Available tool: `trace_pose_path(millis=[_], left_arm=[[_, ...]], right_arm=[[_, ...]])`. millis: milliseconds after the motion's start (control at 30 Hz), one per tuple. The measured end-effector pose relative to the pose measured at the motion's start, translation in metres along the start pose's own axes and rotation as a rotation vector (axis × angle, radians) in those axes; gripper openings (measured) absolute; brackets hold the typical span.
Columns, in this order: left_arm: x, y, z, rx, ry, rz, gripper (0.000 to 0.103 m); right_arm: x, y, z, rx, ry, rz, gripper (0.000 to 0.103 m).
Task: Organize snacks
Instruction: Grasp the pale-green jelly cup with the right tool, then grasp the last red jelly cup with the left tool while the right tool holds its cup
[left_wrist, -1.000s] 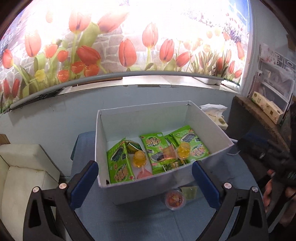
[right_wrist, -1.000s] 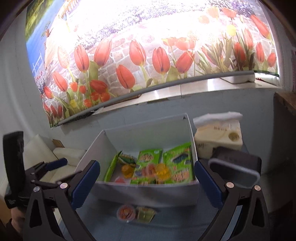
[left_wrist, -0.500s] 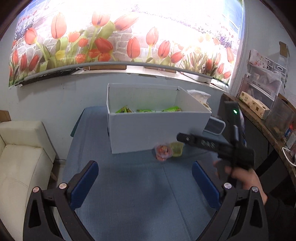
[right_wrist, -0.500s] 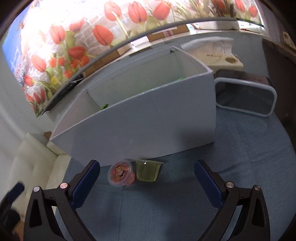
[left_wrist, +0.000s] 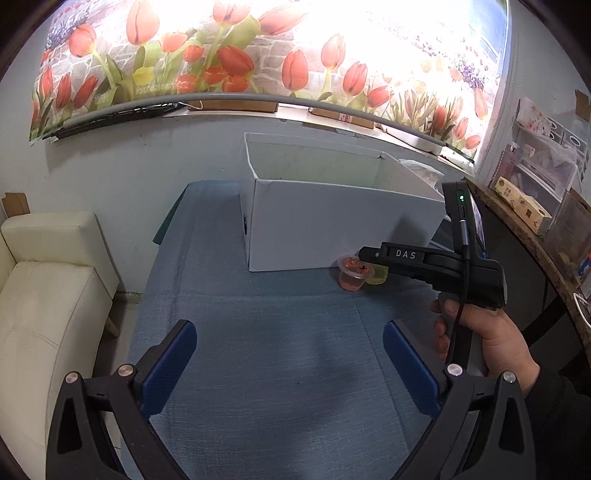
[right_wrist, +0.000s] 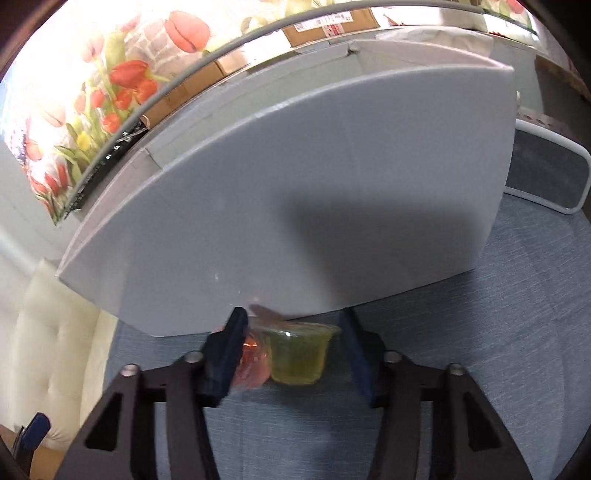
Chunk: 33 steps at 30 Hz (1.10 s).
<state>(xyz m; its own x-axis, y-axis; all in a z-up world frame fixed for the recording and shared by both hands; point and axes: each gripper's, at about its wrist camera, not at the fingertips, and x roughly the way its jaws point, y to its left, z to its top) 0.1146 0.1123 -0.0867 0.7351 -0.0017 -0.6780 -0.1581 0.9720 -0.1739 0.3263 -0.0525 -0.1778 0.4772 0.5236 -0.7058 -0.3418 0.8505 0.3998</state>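
Note:
A white cardboard box (left_wrist: 343, 232) stands on the blue tablecloth; its wall fills the right wrist view (right_wrist: 295, 206). Two jelly cups stand on the cloth at its front wall: a red one (left_wrist: 352, 272) and a yellow-green one (left_wrist: 376, 275). My right gripper (right_wrist: 295, 347) is down at the cloth with its jaws partly closed around both cups; the yellow-green cup (right_wrist: 298, 354) sits between the pads and the red cup (right_wrist: 253, 363) is against the left pad. The pads are not visibly pressing. My left gripper (left_wrist: 288, 369) is open and empty, pulled back over the cloth.
A cream sofa (left_wrist: 48, 295) stands left of the table. A grey, white-rimmed tray (right_wrist: 546, 173) lies right of the box. A wooden counter with boxes (left_wrist: 528, 210) runs along the right. A tulip mural covers the wall behind.
My right gripper has dropped from above the box to the cloth and narrowed its jaws around the two jelly cups. My left gripper has drawn back and lower, away from the box.

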Motion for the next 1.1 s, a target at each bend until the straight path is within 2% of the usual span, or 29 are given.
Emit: trace_pose_path(millis=[167,300,667,867,900,933,1000,1033,1100], left_arm=[[0.01,-0.009,0.001,0.013,0.01,-0.003,0.103],[0.027,-0.021,0.005,0.035,0.028,0.004,0.103],[0.131,-0.074,0.029,0.075,0.102,0.09,0.103],[0.164,-0.086,0.033,0.068,0.115,0.106,0.102],[0.166,-0.085,0.033,0.056,0.114,0.094,0.095],[0.167,-0.082,0.034,0.042,0.113,0.087,0.075],[0.165,-0.078,0.036,0.027,0.109,0.089,0.056],[0.164,-0.077,0.035,0.027,0.108,0.087,0.051],[0.16,-0.077,0.035,0.044,0.112,0.083,0.052]], right_arm=[[-0.01,-0.011,-0.004,0.028,-0.022,0.035,0.052],[-0.033,-0.015,-0.013,-0.004,-0.059,0.036,0.052],[-0.111,-0.05,-0.045,-0.013,-0.105,0.08,0.052],[-0.132,-0.067,-0.057,-0.013,-0.108,0.08,0.052],[-0.132,-0.07,-0.058,-0.016,-0.105,0.075,0.052],[-0.132,-0.072,-0.059,-0.014,-0.103,0.074,0.052],[-0.133,-0.079,-0.061,-0.004,-0.095,0.087,0.052],[-0.131,-0.078,-0.061,-0.003,-0.097,0.084,0.052],[-0.13,-0.078,-0.062,-0.011,-0.098,0.087,0.052]])
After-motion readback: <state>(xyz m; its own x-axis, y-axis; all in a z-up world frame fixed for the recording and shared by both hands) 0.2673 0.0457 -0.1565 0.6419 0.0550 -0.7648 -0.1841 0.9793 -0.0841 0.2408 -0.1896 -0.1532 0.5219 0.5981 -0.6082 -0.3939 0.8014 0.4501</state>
